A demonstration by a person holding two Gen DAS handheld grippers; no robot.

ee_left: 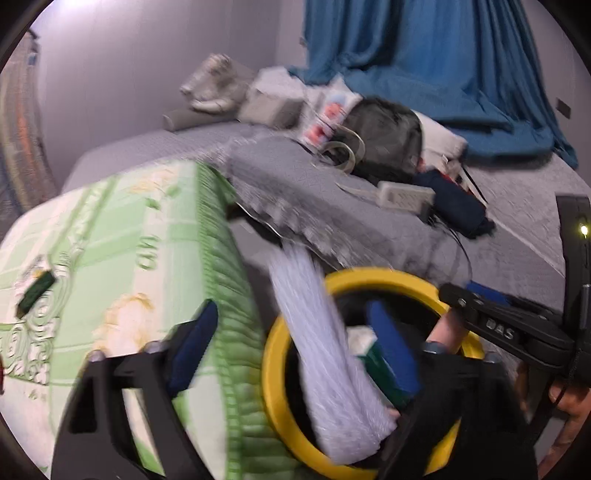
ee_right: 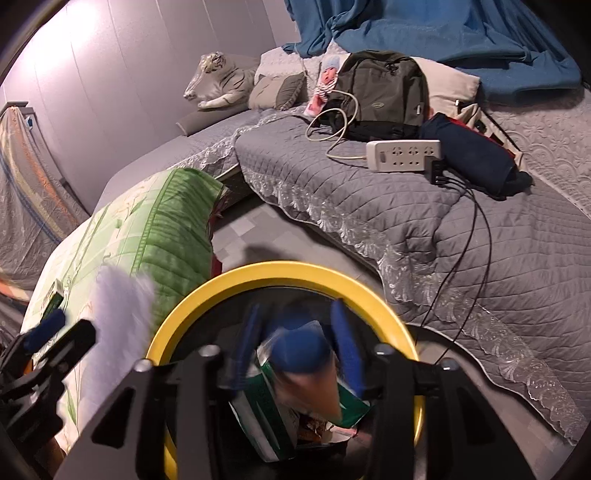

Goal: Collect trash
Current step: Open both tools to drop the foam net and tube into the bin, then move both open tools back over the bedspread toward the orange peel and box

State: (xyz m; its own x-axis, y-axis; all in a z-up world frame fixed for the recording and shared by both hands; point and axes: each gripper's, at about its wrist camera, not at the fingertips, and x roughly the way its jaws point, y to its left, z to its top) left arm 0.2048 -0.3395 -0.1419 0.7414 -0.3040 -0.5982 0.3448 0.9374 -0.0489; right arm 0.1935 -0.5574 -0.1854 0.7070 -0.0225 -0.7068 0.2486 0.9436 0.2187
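Observation:
A yellow-rimmed bin (ee_right: 391, 317) stands on the floor between the beds; it also shows in the left wrist view (ee_left: 273, 354). Green cartons (ee_right: 266, 406) and other trash lie inside. My right gripper (ee_right: 299, 350) is open over the bin mouth, with a blurred blue-topped item (ee_right: 303, 358) falling between its fingers. My left gripper (ee_left: 291, 350) is open at the bin's left edge, with a blurred pale lilac sheet (ee_left: 332, 362) dropping past it into the bin; the sheet shows at left in the right wrist view (ee_right: 118, 332). A small green box (ee_left: 37, 288) lies on the green quilt.
A green floral quilt (ee_left: 110, 266) covers the low bed at left. A grey quilted bed (ee_right: 406, 206) at right carries a backpack (ee_right: 380, 92), a power strip (ee_right: 402, 155), cables and a dark pouch (ee_right: 469, 158). Blue curtain (ee_right: 443, 29) behind.

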